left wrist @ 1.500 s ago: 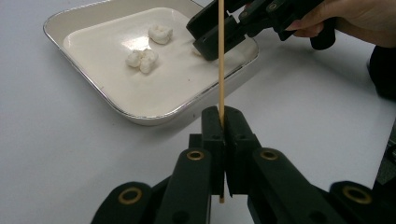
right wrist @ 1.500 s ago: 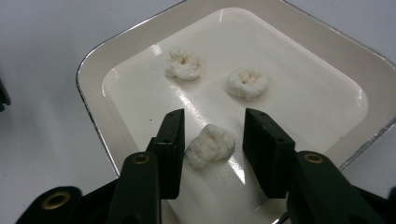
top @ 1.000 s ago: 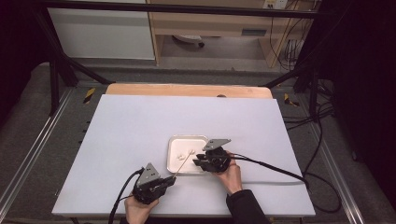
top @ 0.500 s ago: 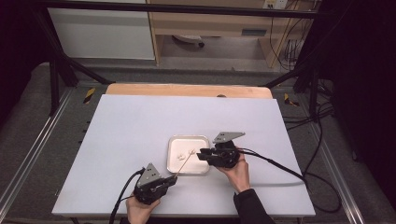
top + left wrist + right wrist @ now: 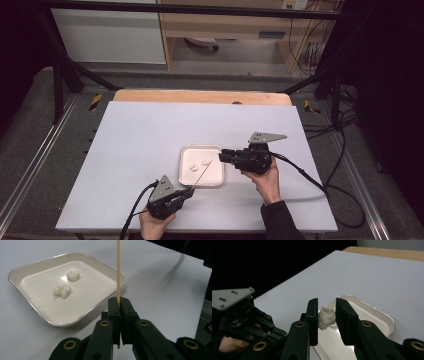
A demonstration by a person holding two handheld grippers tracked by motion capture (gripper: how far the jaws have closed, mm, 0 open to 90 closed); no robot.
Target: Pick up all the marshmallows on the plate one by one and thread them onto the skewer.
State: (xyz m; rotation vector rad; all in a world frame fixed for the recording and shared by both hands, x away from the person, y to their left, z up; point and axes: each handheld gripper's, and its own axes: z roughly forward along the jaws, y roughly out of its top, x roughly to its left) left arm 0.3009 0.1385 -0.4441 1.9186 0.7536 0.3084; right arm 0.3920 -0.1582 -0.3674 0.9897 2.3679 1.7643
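A thin wooden skewer (image 5: pixel 118 277) stands clamped in my left gripper (image 5: pixel 119 303), which is shut on its lower end near the table's front edge. In the high view the skewer (image 5: pixel 201 174) slants from this gripper (image 5: pixel 187 192) out over a square white tray (image 5: pixel 201 148). Two white puffed pieces (image 5: pixel 73 275) (image 5: pixel 62 290) lie in the tray (image 5: pixel 37 262). My right gripper (image 5: pixel 326 302) is shut on a third white puffed piece (image 5: pixel 326 316), lifted above the tray's right side (image 5: pixel 223 156).
The tray (image 5: pixel 384 320) sits mid-table on a white board with a wooden strip (image 5: pixel 200 96) along its far edge. Black cables (image 5: pixel 310 180) trail from both grippers. Metal rails (image 5: pixel 30 170) run beside the table.
My right gripper has risen from the tray and drawn back to the right with the white piece between its jaws. The left gripper and skewer have stayed put.
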